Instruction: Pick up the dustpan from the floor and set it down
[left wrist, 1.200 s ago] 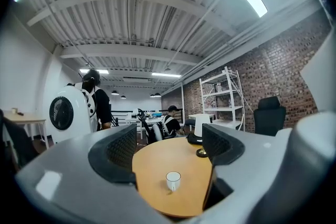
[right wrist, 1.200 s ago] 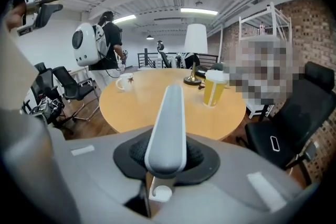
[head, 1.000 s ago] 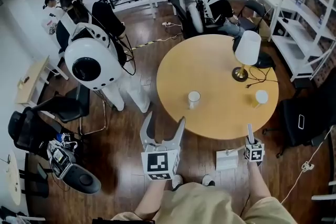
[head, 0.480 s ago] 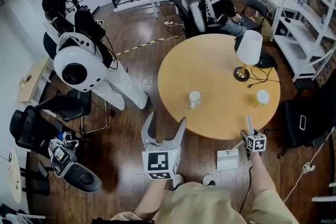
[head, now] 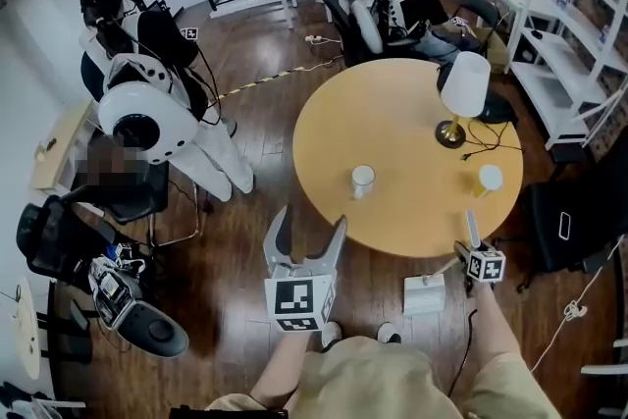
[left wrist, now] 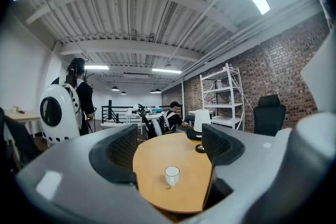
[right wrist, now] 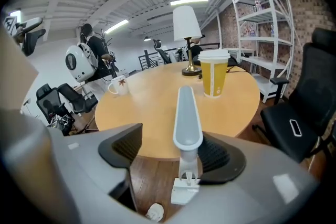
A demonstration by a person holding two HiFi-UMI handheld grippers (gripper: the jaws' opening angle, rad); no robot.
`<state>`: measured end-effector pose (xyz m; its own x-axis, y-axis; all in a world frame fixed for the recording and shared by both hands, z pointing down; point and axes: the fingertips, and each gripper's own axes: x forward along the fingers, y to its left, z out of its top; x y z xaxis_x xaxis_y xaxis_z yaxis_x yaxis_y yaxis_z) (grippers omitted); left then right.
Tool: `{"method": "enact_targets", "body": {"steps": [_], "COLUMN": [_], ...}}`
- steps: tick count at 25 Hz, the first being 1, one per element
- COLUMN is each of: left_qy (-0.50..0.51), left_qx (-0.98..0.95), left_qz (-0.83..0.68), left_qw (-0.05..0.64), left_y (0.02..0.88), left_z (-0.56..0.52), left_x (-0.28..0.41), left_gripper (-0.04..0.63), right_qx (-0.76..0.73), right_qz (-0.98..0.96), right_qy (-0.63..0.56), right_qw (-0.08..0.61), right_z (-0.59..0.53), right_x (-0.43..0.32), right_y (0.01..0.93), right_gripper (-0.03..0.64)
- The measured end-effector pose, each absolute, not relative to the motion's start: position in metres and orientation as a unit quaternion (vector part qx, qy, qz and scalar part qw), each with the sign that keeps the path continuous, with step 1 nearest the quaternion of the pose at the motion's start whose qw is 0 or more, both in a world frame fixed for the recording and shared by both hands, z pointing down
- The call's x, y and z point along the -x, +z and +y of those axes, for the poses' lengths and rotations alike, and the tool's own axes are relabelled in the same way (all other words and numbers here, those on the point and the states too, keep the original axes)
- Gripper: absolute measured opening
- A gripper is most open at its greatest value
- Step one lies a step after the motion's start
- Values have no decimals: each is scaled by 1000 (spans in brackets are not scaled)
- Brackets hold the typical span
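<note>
Head view: left gripper (head: pixel 310 223) near round bench (head: pixel 392 132), fingers spread. Dustpan (head: pixel 424 297) sits on floor (head: pixel 235 270) below bench edge, handle rising to right gripper (head: pixel 475 258).
Left gripper view: fingers (left wrist: pixel 116 152) apart, nothing between.
Right gripper view: fingers (right wrist: pixel 122 148) just been opening, released; dustpan handle upright between them, nearer right one.

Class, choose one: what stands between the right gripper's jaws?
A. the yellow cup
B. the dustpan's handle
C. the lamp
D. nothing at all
B: the dustpan's handle rises upright between the jaws of the right gripper, which stand apart and have just been opening.
</note>
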<state>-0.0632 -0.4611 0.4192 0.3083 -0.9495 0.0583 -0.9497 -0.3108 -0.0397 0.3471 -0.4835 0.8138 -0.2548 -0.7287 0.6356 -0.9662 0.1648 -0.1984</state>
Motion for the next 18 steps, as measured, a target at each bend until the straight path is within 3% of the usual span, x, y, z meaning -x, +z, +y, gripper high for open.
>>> {"method": "enact_targets", "body": {"steps": [18], "left_qy": [41], "left_qx": [-819], "left_qz": [-572], "left_qw": [4], "left_y": [425], "left_z": [-468], "left_x": [44], "left_gripper": [374], "right_qx": [-610], "right_qz": [-713], "right_qy": [301], "right_qw": [172], "right_z": [-461], "right_x": [-396], "right_y": [797], "right_gripper": [333]}}
